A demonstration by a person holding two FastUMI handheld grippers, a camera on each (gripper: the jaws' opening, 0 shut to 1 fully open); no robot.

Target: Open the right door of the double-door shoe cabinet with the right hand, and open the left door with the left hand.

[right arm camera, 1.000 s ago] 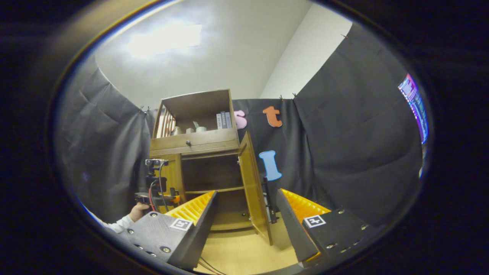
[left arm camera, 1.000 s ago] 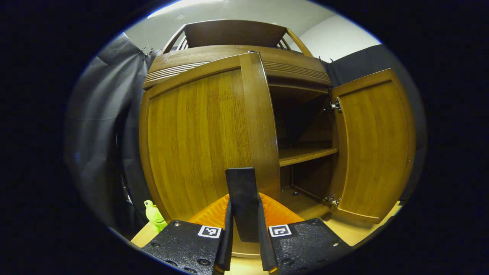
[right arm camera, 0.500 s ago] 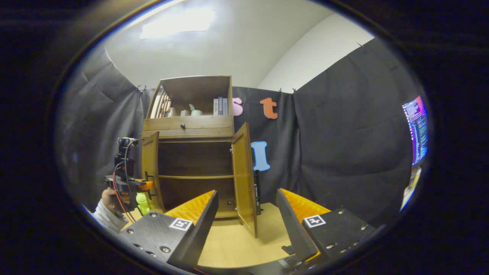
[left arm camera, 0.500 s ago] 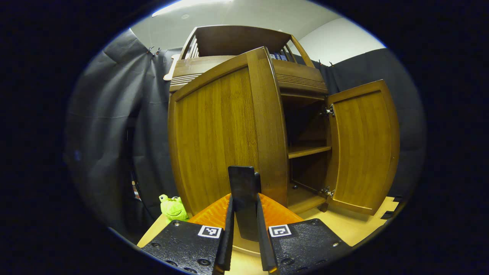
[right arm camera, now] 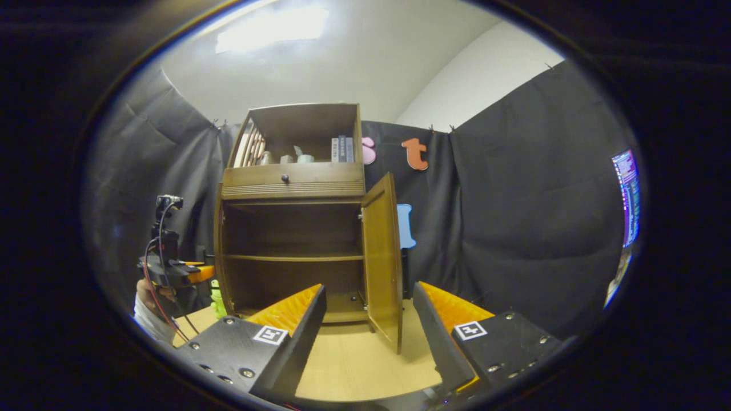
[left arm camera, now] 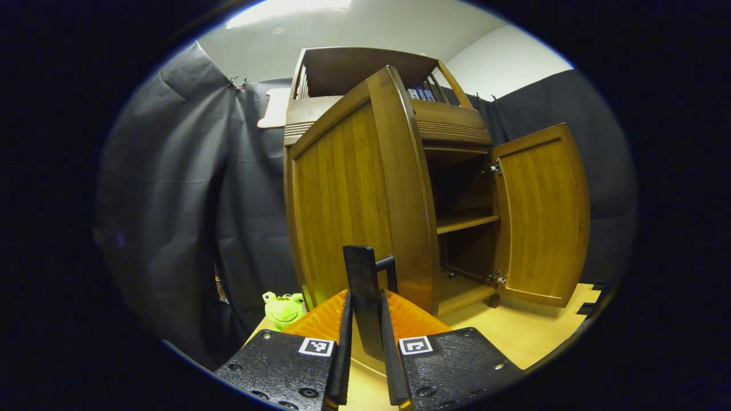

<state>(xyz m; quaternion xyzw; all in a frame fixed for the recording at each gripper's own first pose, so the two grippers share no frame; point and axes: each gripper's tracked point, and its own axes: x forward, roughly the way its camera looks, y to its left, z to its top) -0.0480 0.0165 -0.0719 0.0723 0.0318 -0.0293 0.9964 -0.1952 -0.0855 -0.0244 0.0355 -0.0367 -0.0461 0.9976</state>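
Two doors: both are standing open on the shoe cabinet point(right arm camera: 291, 228); its shelves are showing between them.

Left door: in the left gripper view the left door point(left arm camera: 365, 200) is turning its front face and free edge to me, swung out well away from the cabinet front.

Left hand-held gripper: my left hand-held gripper point(left arm camera: 365, 319) is clenched on the dark upright handle point(left arm camera: 361, 285) at the free edge of the left door; both fingers are pressing on it from the two sides.

Long axis: the handle is standing upright, and my fingers are closing across it, not along it.

Direction: the door hinge is lying to the left of my left hand-held gripper and farther in, so I judge that any more swing must go outward and to the left, around that hinge.

Right door: the right door point(right arm camera: 384, 257) is standing edge-on toward me in the right gripper view, near the middle, its lower corner over the worktop point(right arm camera: 354, 365).

Right hand-held gripper: my right hand-held gripper point(right arm camera: 370, 319) is released, jaws wide apart, grasping nothing, and well apart from the right door.

Nearer hand: the left one is touching its door; the right one is drawn back.

Beside: a green frog toy point(left arm camera: 284, 308) is sitting on the worktop near the left door's hinge side; I judge a wider swing could come close to it.

Progress: I judge that the task is nearly done.
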